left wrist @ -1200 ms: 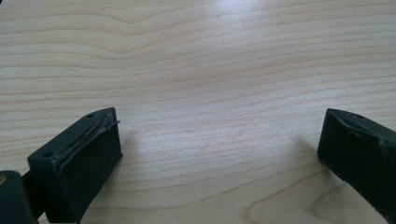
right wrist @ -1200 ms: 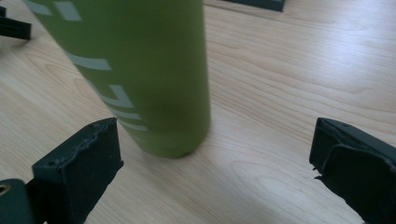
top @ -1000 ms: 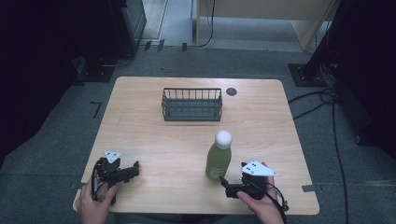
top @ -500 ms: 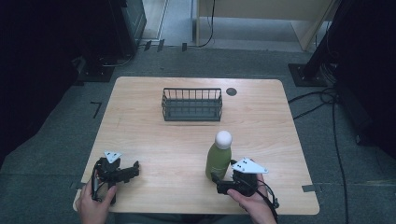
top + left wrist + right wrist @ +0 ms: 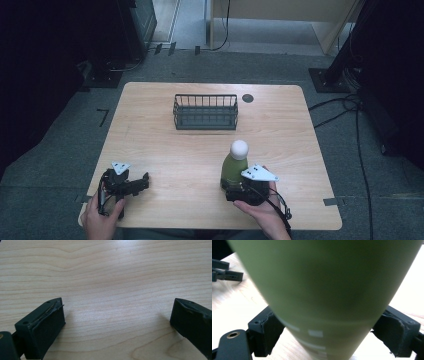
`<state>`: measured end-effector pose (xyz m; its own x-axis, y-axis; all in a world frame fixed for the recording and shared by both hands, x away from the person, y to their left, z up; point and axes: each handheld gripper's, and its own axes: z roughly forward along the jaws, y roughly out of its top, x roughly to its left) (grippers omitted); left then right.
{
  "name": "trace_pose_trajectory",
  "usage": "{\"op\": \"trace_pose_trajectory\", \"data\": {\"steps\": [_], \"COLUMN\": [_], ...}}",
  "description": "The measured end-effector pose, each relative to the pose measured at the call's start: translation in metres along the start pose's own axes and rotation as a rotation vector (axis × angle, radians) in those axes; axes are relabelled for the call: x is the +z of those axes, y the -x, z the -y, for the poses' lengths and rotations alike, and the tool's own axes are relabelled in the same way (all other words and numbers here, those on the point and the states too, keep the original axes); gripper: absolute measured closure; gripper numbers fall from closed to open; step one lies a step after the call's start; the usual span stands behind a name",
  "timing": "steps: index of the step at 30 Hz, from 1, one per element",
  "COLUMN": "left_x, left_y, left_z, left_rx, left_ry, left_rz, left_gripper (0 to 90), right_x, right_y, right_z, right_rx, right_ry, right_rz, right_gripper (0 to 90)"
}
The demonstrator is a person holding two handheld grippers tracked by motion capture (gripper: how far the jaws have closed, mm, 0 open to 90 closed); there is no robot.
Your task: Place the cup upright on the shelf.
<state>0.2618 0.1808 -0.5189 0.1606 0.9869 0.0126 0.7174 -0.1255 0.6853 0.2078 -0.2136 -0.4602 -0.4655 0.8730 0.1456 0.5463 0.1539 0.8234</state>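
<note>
The green bottle [image 5: 234,170] stands upright on the near right part of the wooden table [image 5: 165,150], right in front of the right gripper [image 5: 236,189], whose black jaws sit on either side of its lower body and have just been closing; in the right gripper view the bottle [image 5: 324,295] sits between the pads [image 5: 270,330] and both appear pressed against its sides. The left gripper [image 5: 142,181] rests near the table's front left corner, well apart from the bottle, jaws spread wide over bare wood (the left gripper view shows pale, wavy grain between them).

The bottle is smooth, tapered and olive-green with a rounded white cap [image 5: 239,148]; the pads are matte and rough at their edges. A dark wire basket [image 5: 205,112], rectangular and open-topped, stands farther back near the table's middle.

Against the frame a second before, the right gripper has come in from beside the bottle to sit around it, while the left has stayed where it was
</note>
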Motion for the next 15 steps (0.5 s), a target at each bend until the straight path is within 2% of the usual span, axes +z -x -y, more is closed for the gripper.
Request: {"op": "trace_pose_trajectory", "data": {"steps": [7, 15], "left_x": [0.0001, 0.0001], "left_y": [0.0000, 0.0001], "left_z": [0.0000, 0.0000], "left_rx": [0.000, -0.002], "left_ry": [0.001, 0.002], "left_rz": [0.000, 0.000], "left_gripper": [0.0, 0.0], "right_x": [0.0040, 0.0051], "right_y": [-0.0008, -0.0038], "right_z": [-0.0027, -0.0028], "right_rx": [0.011, -0.009], "right_ry": [0.009, 0.031], "right_rz": [0.012, 0.028], "right_gripper": [15.1, 18.1]}}
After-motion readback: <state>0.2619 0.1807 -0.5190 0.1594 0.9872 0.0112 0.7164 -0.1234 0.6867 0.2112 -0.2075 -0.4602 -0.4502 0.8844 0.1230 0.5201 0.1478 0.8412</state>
